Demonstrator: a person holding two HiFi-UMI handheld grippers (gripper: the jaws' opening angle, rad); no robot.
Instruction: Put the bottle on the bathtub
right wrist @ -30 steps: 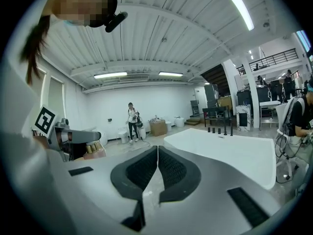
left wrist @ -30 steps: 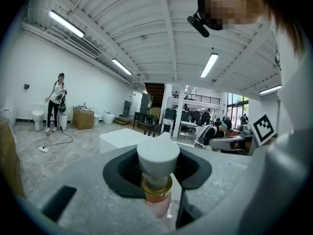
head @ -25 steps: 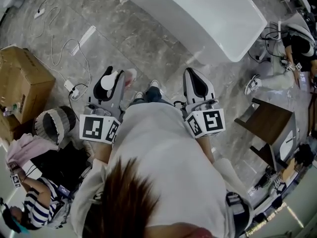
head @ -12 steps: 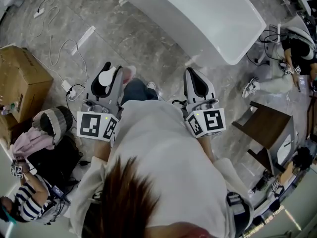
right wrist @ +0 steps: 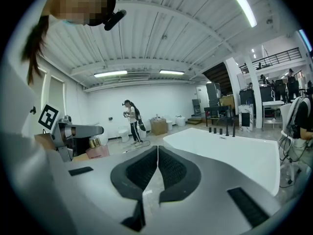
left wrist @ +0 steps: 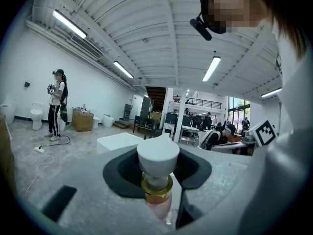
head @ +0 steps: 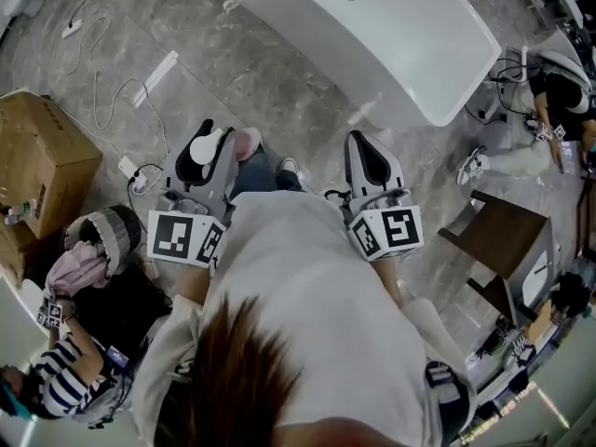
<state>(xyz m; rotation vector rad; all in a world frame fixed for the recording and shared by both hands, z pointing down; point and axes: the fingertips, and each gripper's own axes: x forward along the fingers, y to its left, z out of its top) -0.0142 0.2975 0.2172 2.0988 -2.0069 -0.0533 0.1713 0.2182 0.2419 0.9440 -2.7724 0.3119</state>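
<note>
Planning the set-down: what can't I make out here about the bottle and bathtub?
Bottle base: left gripper view, sunk behind the left gripper.
Bottle label: head view and right gripper view, too small.
Bathtub far end: head view, cut off by the top edge.

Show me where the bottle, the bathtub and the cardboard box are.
bottle [left wrist: 157, 155]: left gripper view, on its white cap.
bathtub [head: 410, 45]: head view, on its bare white surface.
cardboard box [head: 45, 156]: head view, on its top face.
</note>
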